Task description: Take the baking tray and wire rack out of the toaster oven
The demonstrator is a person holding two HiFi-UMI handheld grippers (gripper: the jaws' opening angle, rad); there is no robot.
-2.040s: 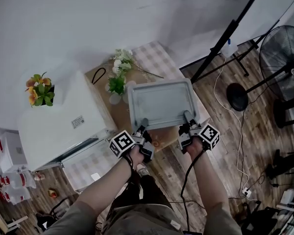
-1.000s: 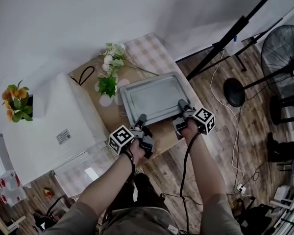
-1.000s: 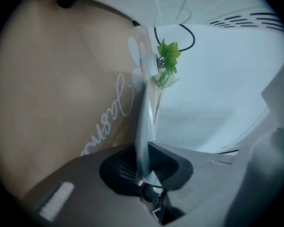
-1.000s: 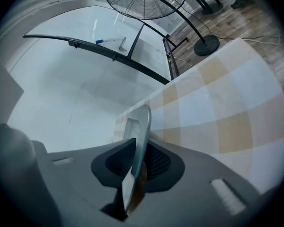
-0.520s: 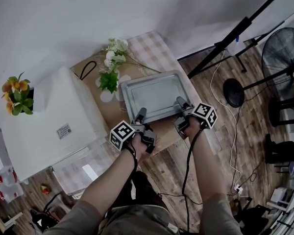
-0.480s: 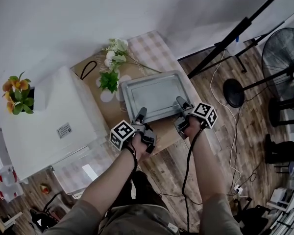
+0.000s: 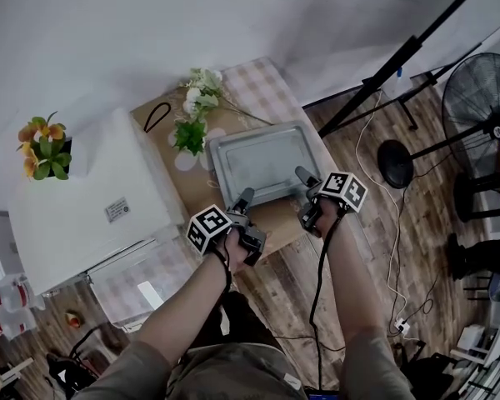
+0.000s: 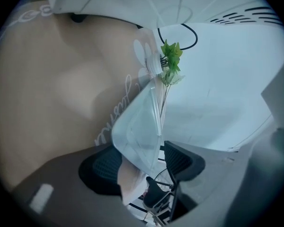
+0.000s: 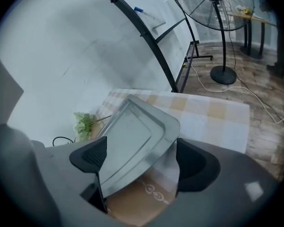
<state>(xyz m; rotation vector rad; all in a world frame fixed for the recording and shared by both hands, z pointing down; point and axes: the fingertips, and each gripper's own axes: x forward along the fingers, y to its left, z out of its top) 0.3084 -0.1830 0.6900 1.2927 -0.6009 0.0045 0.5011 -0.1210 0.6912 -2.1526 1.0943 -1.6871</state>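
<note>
**Tray down on the worktop, rack not yet out**

The baking tray [image 7: 262, 158] lay flat on the worktop [image 7: 275, 223], out of the toaster oven [image 7: 92, 211], which stood at the tray's 9 o'clock with its door [image 7: 142, 277] hanging open. That half of the job looked done. The wire rack showed in no view. It was most likely inside the oven and was the part left to fetch.

The right gripper [image 7: 302, 176] sat at the tray's 5 o'clock corner. Its fingers [image 9: 92, 156] had just been opening and stood wide. The tray's rim was between them, but neither pad pressed on it, so it read as a release.

The left gripper [image 7: 244, 200] was at the 7 o'clock corner. Its fingers [image 8: 182, 161] also stood well apart around the rim. One pad was close against the metal and the other was clear of it, with no pinch that could be seen.

A vase of flowers [image 7: 192, 132] stood just beside the tray at its 11 o'clock. A floor fan [image 7: 483, 98] stood well apart at 2 o'clock.
</note>
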